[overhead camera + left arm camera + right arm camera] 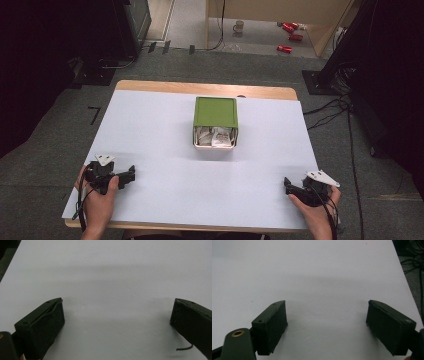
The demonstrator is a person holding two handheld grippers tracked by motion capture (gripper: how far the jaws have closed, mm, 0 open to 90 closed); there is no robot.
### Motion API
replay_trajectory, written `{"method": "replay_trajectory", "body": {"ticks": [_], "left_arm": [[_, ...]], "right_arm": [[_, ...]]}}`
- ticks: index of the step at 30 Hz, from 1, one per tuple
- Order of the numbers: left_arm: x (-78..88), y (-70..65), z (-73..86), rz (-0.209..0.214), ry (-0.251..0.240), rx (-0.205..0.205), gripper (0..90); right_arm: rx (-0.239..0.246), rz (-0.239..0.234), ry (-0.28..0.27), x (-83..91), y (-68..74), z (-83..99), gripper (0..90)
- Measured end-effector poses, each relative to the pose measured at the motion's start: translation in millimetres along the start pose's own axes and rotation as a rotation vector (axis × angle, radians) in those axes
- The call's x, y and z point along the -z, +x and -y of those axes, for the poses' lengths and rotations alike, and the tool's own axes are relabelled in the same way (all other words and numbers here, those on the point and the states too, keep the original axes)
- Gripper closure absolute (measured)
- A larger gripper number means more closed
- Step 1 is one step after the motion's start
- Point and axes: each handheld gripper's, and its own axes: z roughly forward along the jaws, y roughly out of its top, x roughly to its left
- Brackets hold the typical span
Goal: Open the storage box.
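1. Table (150, 130): the top is covered by a white sheet, with a wooden edge showing along the far side and at the near edge.
2. Green box (215, 122): it stands on the sheet at the middle of the table, toward the far edge, well apart from both grippers. Its top face is green. The side facing the person is open and shows crumpled white packets (215, 137) inside; what they are I cannot tell.
3. Left gripper (131, 175): held in the person's left hand (100, 197) at the near-left part of the table, low over the sheet, jaws pointing toward the table's middle. A grey three-cornered plate sits on top, and a cable trails back along the forearm.
4. Left gripper view (117, 312): the two black jaws stand wide apart with only bare white sheet between them. Released, nothing grasped. A short dark strand lies by the right-hand jaw.
5. Right gripper (287, 184): held in the person's right hand (317, 210) at the near-right corner, low over the sheet, jaws pointing inward toward the left gripper.
6. Right gripper view (327, 315): jaws spread wide, white sheet between them, nothing grasped. The table's right edge and dark cables on the floor show at the upper right.
7. Beyond the table: grey carpet, a mug (239, 26) and red cans (290, 31) on the floor.
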Motion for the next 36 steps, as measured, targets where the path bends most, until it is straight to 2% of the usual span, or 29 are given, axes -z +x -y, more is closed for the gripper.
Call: {"method": "replay_trajectory", "body": {"ticks": [6,15,22,36], "left_arm": [[0.0,-0.1,0.0,0.0,0.0,0.0,0.0],[0.0,-0.1,0.1,-0.001,-0.001,0.0,0.0],[0.0,-0.1,0.1,-0.001,-0.001,0.0,0.0],[0.0,-0.1,0.1,0.0,-0.001,0.0,0.0]], "right_arm": [[-0.026,0.015,0.006,3.9,4.6,-5.6,14.9],[-0.053,0.012,-0.041,17.0,13.1,-20.7,14.9],[-0.045,-0.004,-0.067,25.5,26.2,-36.8,14.8],[-0.02,-0.04,-0.094,27.8,52.7,-62.4,14.9]]}}
